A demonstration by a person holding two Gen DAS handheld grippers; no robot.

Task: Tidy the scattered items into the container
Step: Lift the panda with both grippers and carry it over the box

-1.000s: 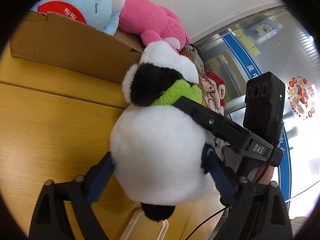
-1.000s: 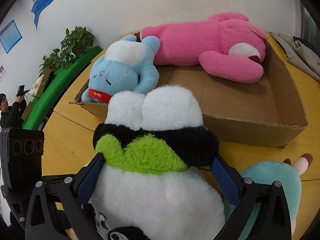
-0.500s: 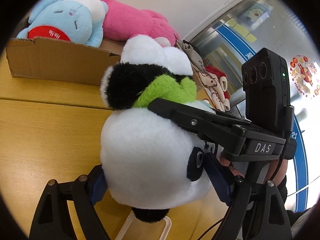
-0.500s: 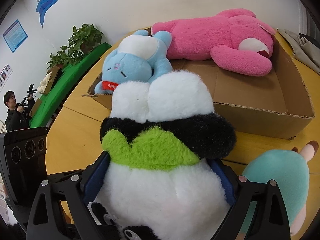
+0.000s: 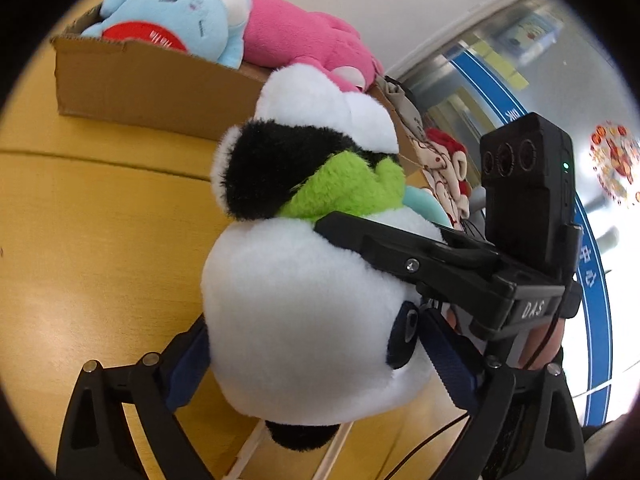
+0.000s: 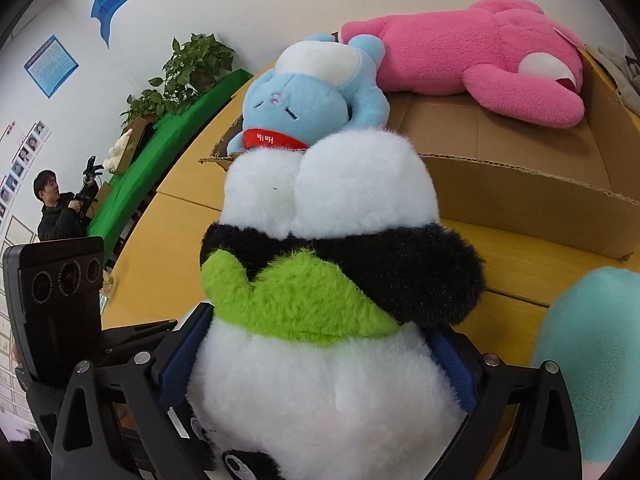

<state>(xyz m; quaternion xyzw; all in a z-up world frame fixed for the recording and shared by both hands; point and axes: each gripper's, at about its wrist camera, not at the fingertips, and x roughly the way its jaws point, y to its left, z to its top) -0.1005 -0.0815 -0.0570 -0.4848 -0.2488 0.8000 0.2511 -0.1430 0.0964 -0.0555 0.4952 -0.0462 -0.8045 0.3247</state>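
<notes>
Both claws pinch the panda plush [image 5: 304,320], filling centre frame, clear of the wooden surface [image 5: 100,240]. The left claw [image 5: 316,364] is opening; the right claw [image 6: 320,364] squeezes its neck. The cardboard box [image 6: 520,200], upper right, has room.

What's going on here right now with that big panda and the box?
A person is holding the panda plush between both handheld grippers, above the wooden table. The left gripper has its blue pads against the panda's head, jaws opening slightly; the right gripper clamps its body. The cardboard box ahead already holds a blue plush and a pink plush. A teal plush waits on the table.
</notes>
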